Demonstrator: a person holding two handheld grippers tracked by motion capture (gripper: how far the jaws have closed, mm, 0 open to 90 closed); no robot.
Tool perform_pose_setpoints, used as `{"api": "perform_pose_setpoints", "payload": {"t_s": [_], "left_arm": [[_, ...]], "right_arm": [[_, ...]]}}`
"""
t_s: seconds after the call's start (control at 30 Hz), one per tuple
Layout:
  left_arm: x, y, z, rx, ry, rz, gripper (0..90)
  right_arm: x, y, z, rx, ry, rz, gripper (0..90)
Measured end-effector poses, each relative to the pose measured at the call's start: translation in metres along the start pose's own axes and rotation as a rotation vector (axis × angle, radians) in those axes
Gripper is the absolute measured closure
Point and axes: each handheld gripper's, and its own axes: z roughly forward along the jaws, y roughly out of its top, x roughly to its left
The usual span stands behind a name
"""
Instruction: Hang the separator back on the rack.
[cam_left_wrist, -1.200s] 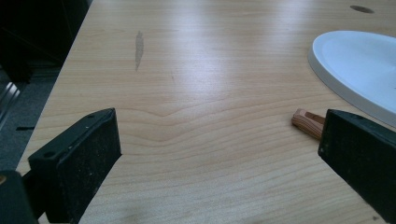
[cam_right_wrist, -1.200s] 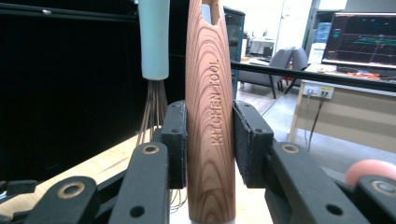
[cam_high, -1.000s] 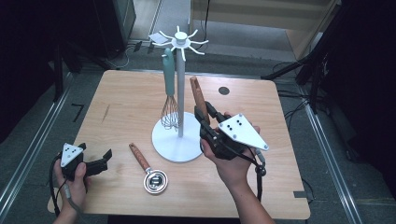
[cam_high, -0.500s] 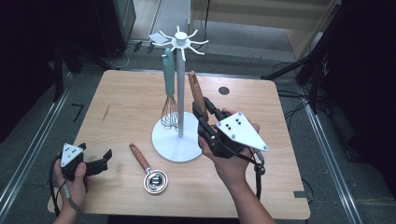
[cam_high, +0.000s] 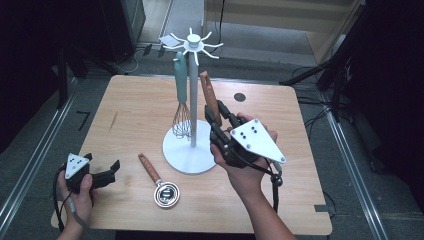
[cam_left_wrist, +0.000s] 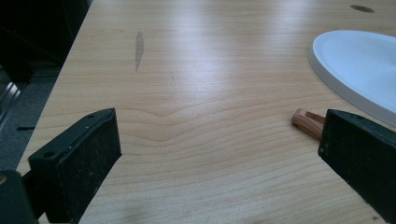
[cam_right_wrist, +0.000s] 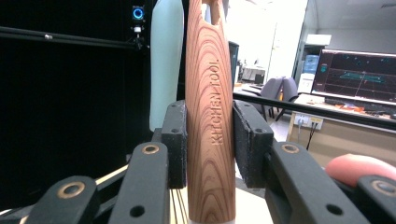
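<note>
The white stand (cam_high: 190, 150) with its hanging whisk (cam_high: 183, 120) blocks the table's (cam_high: 280, 190) middle. A strainer (cam_high: 165, 192) lies near-left of its base. The far left and the whole right side are open for passing.

Black tongs (cam_high: 218, 116), brass rivets, grey 3-cornered plate with 4 screws, black cable.
</note>
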Motion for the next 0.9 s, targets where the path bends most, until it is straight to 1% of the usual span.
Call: {"api": "perform_pose_setpoints", "payload": {"t_s": [0.13,0.4,0.53,0.57,0.7,0.9], "left_arm": [[0.0,0.0,0.0,-0.001,-0.001,0.0,0.0],[0.0,0.0,0.0,-0.001,-0.002,0.002,0.0],[0.0,0.0,0.0,0.0,-0.002,0.003,0.0],[0.0,0.0,0.0,0.0,-0.001,0.002,0.0],[0.0,0.0,0.0,0.001,0.0,0.002,0.0],[0.0,0.0,0.0,0.0,-0.001,0.002,0.0]], "right_arm": [[0.001,0.002,0.0,-0.013,-0.007,0.011,70.0],[0.002,0.008,0.003,-0.036,-0.006,0.007,70.0],[0.003,0.009,0.004,-0.04,-0.01,0.004,70.0],[0.002,0.011,0.004,-0.042,-0.011,0.012,70.0],[0.002,0.013,0.004,-0.05,-0.012,0.012,70.0],[0.005,0.018,0.006,-0.054,-0.007,-0.003,70.0]]}}
